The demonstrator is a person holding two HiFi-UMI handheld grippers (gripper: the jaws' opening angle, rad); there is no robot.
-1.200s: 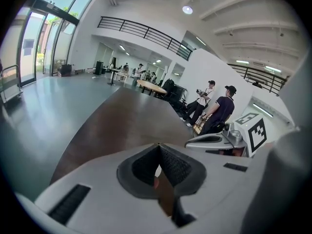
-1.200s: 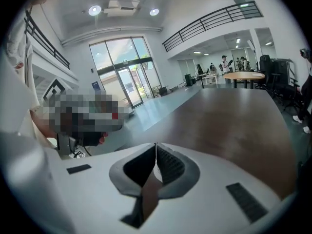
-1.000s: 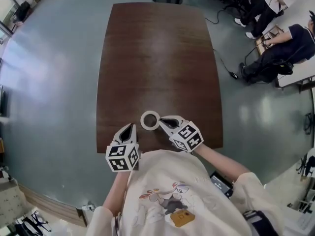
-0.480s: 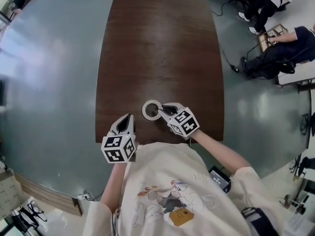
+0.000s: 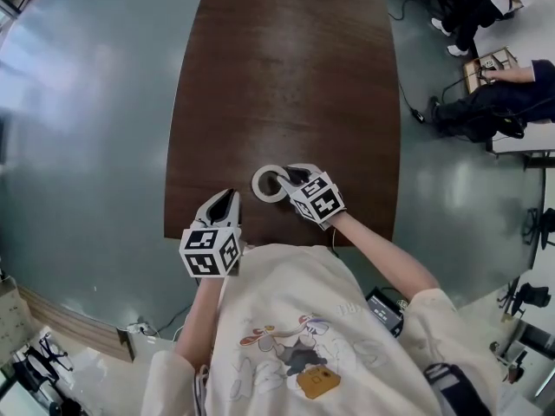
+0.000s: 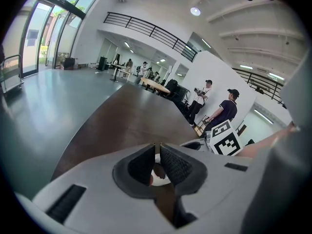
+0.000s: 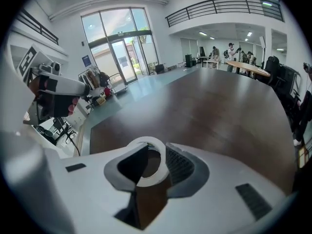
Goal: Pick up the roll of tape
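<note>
Pick-up is being judged not yet done: the roll of tape is apparently lying on the bench near its front edge, its wall being straddled, unclamped, by the opening jaws of the right gripper, the left gripper being held with jaws together, empty

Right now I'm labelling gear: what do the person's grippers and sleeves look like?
The left gripper and right gripper are white shells with black ribbed pads, each bearing a white cube of black square markers. The right one's jaws are opening, the roll of tape partly between them. The person wears a cream short-sleeved shirt with a cartoon print.
</note>
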